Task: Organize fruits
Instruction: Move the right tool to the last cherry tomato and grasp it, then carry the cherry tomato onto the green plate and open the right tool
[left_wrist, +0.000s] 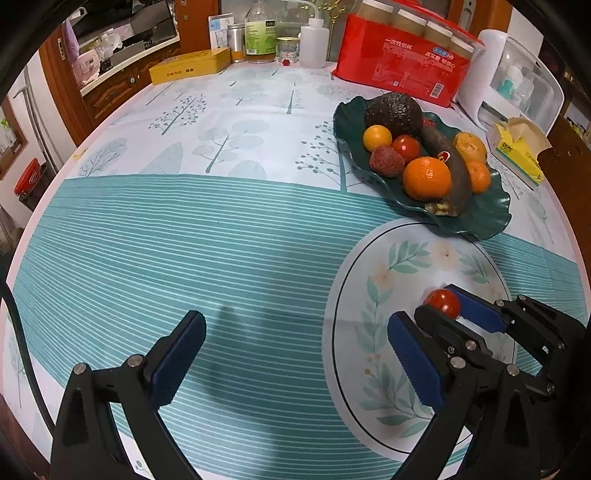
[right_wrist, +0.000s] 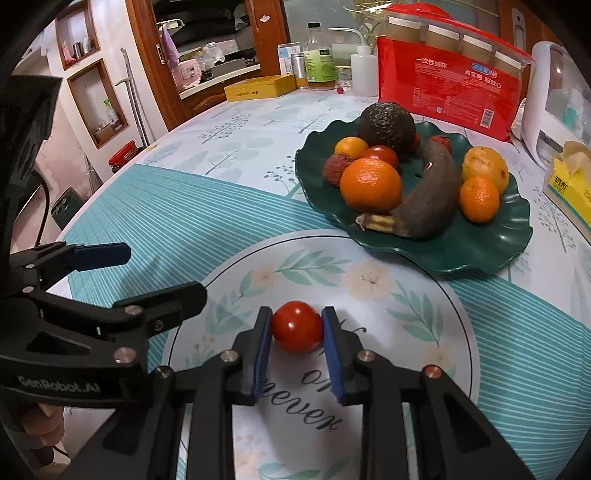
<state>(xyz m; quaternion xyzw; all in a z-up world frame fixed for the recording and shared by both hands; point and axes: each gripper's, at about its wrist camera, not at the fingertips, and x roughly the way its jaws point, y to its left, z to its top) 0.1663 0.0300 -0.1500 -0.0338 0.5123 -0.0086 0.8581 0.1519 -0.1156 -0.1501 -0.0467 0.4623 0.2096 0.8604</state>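
Right gripper (right_wrist: 297, 328) is clamped on a cherry tomato (right_wrist: 296, 326) over the floral mat (right_wrist: 424, 295). Left gripper (left_wrist: 295, 354) is held spread wide, ungrasping. Remaining fruit is seen on the green plate (right_wrist: 480, 254) beyond.

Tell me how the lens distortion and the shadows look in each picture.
Left wrist view: strong fisheye bending, the table edge curves, corners are black, and a soft shadow lies ahead of the left tool. Right wrist view: same curving; the tomato between the right tool is sharp with small glare.
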